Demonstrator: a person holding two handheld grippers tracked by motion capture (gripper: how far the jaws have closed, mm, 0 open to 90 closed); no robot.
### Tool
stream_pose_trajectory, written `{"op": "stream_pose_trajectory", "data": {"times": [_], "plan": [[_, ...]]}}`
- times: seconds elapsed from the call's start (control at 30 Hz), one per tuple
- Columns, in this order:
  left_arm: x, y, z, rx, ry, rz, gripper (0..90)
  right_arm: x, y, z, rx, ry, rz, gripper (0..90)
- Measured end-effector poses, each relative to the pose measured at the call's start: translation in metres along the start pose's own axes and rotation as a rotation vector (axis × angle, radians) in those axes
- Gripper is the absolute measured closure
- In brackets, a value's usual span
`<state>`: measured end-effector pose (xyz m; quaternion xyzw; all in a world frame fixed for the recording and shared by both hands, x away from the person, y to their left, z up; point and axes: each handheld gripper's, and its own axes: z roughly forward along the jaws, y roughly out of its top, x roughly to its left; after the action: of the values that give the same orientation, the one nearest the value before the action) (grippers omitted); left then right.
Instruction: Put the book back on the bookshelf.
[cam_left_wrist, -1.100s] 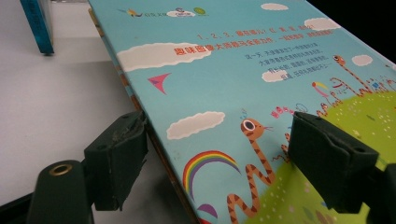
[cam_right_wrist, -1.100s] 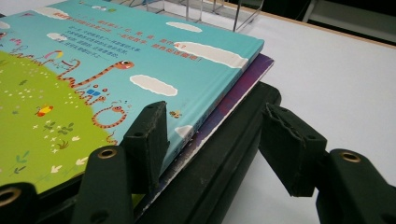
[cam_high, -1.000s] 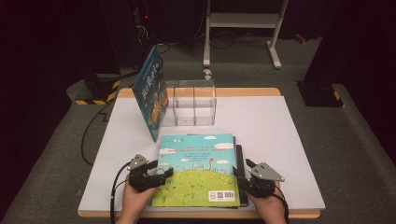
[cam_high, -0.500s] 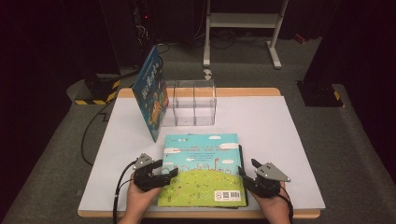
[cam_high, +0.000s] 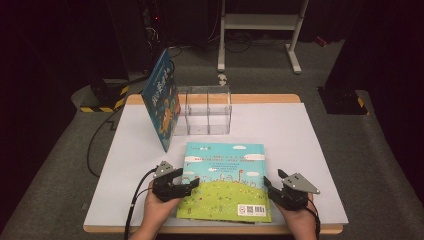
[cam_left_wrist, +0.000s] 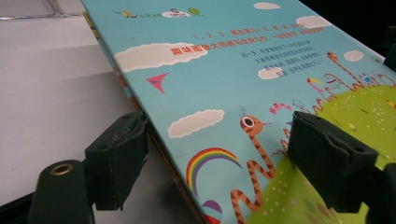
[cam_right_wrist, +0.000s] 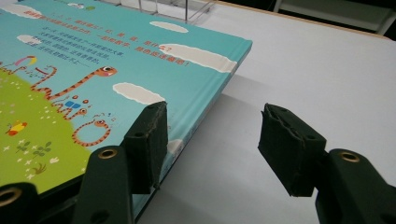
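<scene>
Counter (cam_high: 310, 130): a white sheet on a wooden top, seen from the person's side. Near its far edge, left of centre, stands a clear rack (cam_high: 205, 110) of open compartments; none of them holds a book as far as the high view shows.

Upright book (cam_high: 161, 102): a blue picture book propped on edge at the rack's left side, leaning and apparently touching it.

Flat book (cam_high: 225, 177): a picture book with sky and green hill on its cover, lying flat near the front edge, about midway between the left and right edges. Its near edge sits close to the counter's front edge; it rests fully on the sheet and is not yet lifted.

Left gripper (cam_high: 186, 186): at the flat book's left edge. In the left gripper view the fingers (cam_left_wrist: 119, 156) stand apart and straddle that edge, one outside on the sheet, one over the cover; neither presses the book.

Right gripper (cam_high: 270, 189): at the book's right edge. In the right gripper view its fingers (cam_right_wrist: 147, 144) are apart, one beside the book's edge, the other over bare sheet, nothing clamped between them.

Progress, as a judgement: one book appears already stood by the rack; the second is being approached from both sides. Left to do: close on it, raise it, stand it at the rack.
</scene>
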<state>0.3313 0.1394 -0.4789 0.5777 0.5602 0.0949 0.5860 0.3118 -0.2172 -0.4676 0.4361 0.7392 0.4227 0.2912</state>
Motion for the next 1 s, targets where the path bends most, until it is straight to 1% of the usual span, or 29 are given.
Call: {"op": "stream_pose_trajectory", "data": {"times": [0.1,0.13,0.2,0.27,0.33,0.37,0.4,0.43,0.5,0.53,0.63,0.7,0.73,0.8,0.9,0.93,0.97,1.0], "plan": [[-0.001,0.000,0.001,0.002,-0.006,0.007,20.4,-0.002,-0.001,0.000,0.000,-0.001,0.004,41.1],[0.001,-0.001,0.001,0.000,-0.014,0.010,20.5,-0.002,-0.001,0.000,-0.001,0.000,0.008,41.1],[0.002,-0.001,0.000,-0.013,-0.024,0.000,21.2,-0.002,-0.001,0.000,-0.001,-0.001,0.009,41.2],[0.004,-0.001,-0.002,-0.015,-0.029,0.023,22.5,-0.002,-0.001,0.000,-0.005,-0.001,0.013,41.2],[0.004,0.000,-0.003,-0.019,-0.027,0.023,24.3,-0.003,-0.002,0.000,-0.006,0.002,0.020,41.2],[0.004,-0.001,-0.004,-0.015,-0.037,0.015,24.0,-0.003,-0.002,0.000,-0.006,0.004,0.023,41.2],[0.004,-0.001,-0.004,-0.015,-0.037,0.015,23.5,-0.003,-0.002,0.000,-0.006,0.004,0.023,41.2],[0.003,-0.002,-0.004,-0.016,-0.039,-0.001,23.3,-0.003,-0.003,0.000,-0.007,0.007,0.025,41.1],[0.004,-0.002,-0.004,-0.007,-0.046,-0.008,22.7,-0.004,-0.003,0.001,-0.008,0.009,0.025,41.1],[0.005,-0.003,-0.005,-0.006,-0.051,-0.005,22.2,-0.004,-0.003,0.001,-0.010,0.010,0.027,41.1],[0.009,-0.004,-0.005,-0.003,-0.062,-0.041,21.5,-0.004,-0.004,0.001,-0.011,0.012,0.037,41.2],[0.009,-0.004,-0.005,0.002,-0.062,-0.043,20.4,-0.004,-0.004,0.001,-0.013,0.009,0.039,41.4],[0.009,-0.004,-0.004,0.001,-0.061,-0.066,19.6,-0.004,-0.004,0.001,-0.014,0.009,0.041,41.3],[0.009,-0.005,-0.003,0.012,-0.060,-0.076,18.0,-0.004,-0.004,0.001,-0.014,0.013,0.049,41.2],[0.008,-0.005,-0.002,0.025,-0.061,-0.079,15.7,-0.005,-0.005,0.001,-0.015,0.016,0.054,41.1],[0.007,-0.005,-0.001,0.037,-0.067,-0.090,15.7,-0.005,-0.005,0.001,-0.015,0.017,0.057,41.1],[0.007,-0.005,-0.001,0.043,-0.065,-0.079,15.2,-0.005,-0.005,0.001,-0.014,0.017,0.060,41.0],[0.007,-0.005,-0.001,0.040,-0.062,-0.081,15.1,-0.005,-0.004,0.001,-0.013,0.016,0.062,41.0]]}}
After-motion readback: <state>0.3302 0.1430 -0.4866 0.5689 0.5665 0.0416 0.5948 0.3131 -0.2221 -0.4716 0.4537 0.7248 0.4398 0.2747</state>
